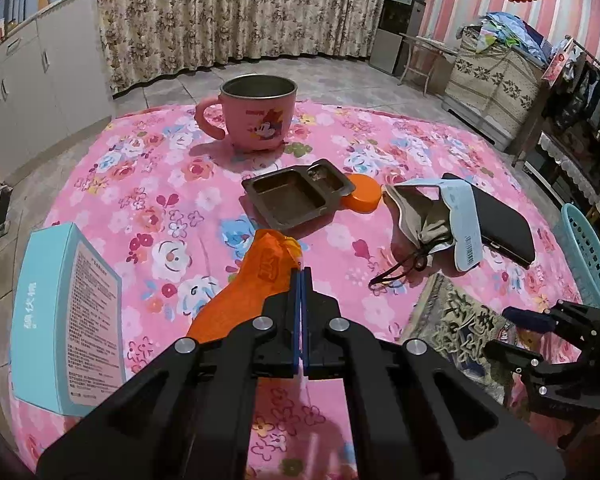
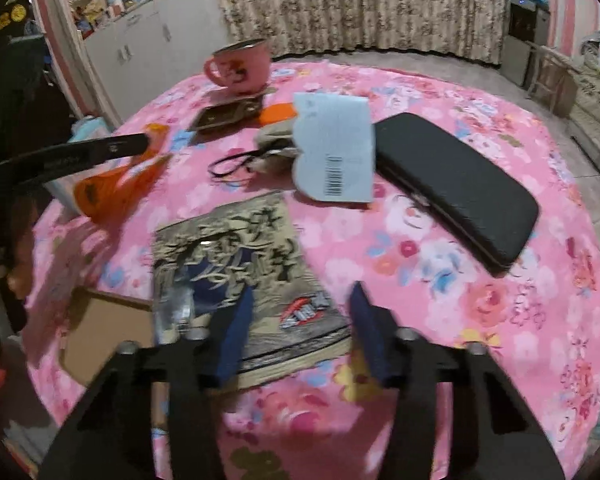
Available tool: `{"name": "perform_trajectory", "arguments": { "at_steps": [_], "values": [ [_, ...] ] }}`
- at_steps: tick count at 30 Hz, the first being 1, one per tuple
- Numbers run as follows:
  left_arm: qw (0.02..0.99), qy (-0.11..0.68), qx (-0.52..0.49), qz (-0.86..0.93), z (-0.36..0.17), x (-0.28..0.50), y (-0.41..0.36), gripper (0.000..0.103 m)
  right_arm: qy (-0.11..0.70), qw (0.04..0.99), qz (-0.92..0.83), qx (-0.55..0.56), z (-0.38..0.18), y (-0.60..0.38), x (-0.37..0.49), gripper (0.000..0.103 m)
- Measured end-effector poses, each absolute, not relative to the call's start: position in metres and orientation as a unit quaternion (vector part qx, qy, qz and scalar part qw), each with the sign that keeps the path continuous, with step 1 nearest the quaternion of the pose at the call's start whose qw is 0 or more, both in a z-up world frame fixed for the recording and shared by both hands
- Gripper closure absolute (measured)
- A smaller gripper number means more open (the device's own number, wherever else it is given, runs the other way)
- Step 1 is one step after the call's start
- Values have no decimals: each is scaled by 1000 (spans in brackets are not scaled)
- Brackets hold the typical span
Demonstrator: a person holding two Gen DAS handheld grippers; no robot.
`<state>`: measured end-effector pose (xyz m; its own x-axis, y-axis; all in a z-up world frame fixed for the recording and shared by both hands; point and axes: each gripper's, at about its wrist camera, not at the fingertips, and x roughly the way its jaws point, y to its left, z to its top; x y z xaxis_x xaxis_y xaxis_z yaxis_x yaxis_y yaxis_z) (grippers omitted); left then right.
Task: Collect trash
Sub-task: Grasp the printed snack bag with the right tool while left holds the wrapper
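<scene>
My left gripper [image 1: 302,274] is shut on a crumpled orange plastic bag [image 1: 256,284], which hangs from its tips above the pink floral tablecloth [image 1: 160,208]. In the right wrist view the same bag [image 2: 112,188] dangles under the left gripper [image 2: 142,144]. A flat snack packet with black brush lettering [image 2: 228,248] lies on the cloth near the front. My right gripper [image 2: 303,289] is down at the packet's near end. Its left finger [image 2: 236,332] lies over the packet and its right finger [image 2: 370,332] is at the packet's right edge, with a gap still showing. The left wrist view has the packet [image 1: 456,320] and the right gripper [image 1: 516,334] at lower right.
A pink cup [image 1: 258,116] stands at the back, with a brown two-compartment tray [image 1: 296,196] and an orange lid [image 1: 364,198] before it. A drawstring pouch with a pale blue tag [image 1: 464,224] leans on a black case [image 1: 500,216]. Teal box [image 1: 68,320] left, teal basket [image 1: 588,256] right, cardboard piece [image 2: 100,332].
</scene>
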<state>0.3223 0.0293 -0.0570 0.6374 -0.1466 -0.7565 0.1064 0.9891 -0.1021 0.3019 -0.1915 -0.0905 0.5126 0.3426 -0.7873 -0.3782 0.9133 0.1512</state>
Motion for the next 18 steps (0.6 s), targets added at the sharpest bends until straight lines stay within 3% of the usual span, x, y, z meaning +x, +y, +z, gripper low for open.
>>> {"name": "perform_trajectory", "arguments": {
  "at_steps": [2, 4, 9, 18],
  "values": [
    [905, 419, -23, -71, -57, 322, 28, 103, 447, 870, 209, -18, -90, -191, 302, 73],
    [905, 419, -22, -72, -57, 323, 26, 103, 447, 870, 208, -17, -89, -193, 303, 88],
    [905, 418, -19, -75, -57, 324, 22, 103, 435, 877, 205, -25, -84, -196, 301, 103],
    [912, 402, -22, -79, -46, 323, 18, 103, 395, 899, 190, -17, -58, -221, 298, 103]
  ]
}}
